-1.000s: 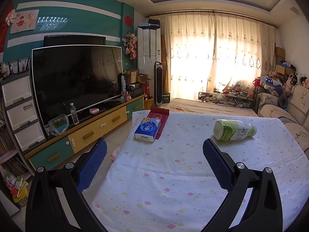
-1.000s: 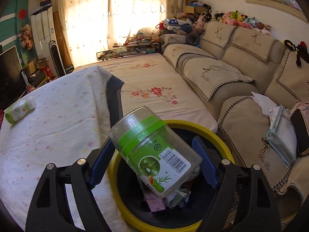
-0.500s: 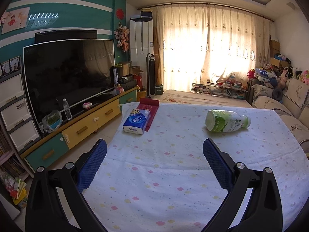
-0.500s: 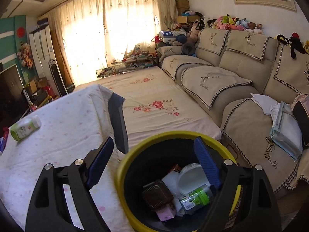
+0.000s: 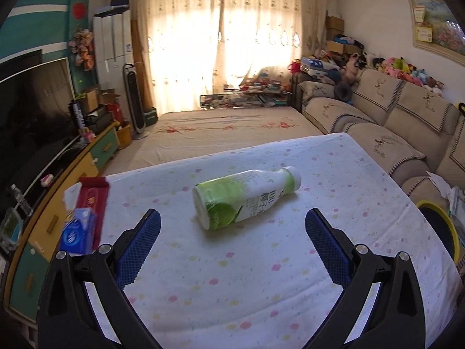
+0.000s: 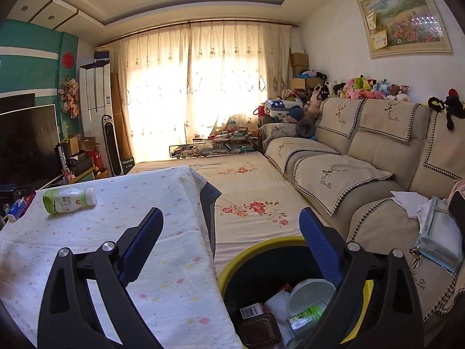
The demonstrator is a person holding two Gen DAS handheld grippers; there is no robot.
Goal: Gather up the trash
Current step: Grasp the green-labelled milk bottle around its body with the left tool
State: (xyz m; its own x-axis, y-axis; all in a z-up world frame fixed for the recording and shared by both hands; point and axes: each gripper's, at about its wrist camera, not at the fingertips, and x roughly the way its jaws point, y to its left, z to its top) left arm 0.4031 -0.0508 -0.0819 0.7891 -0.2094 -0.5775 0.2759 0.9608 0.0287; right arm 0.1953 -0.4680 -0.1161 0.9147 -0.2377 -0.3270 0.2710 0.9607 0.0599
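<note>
Left gripper, jaws wide and empty, tilts down toward the lying bottle; right gripper, jaws opening, empty, hangs over the bin at the table edge.

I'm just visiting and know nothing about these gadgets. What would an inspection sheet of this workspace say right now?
Surface: table under a white dotted cloth.
Job's things: bottle lying on its side on the table; bin beside the table, trash inside.
Clutter: tissue pack and red box at the table's edge.
Grippers: left gripper open, empty, facing the bottle; right gripper opening, empty, above the bin.
Cables: nothing seen.
Surroundings: sofa, TV, curtains.
</note>
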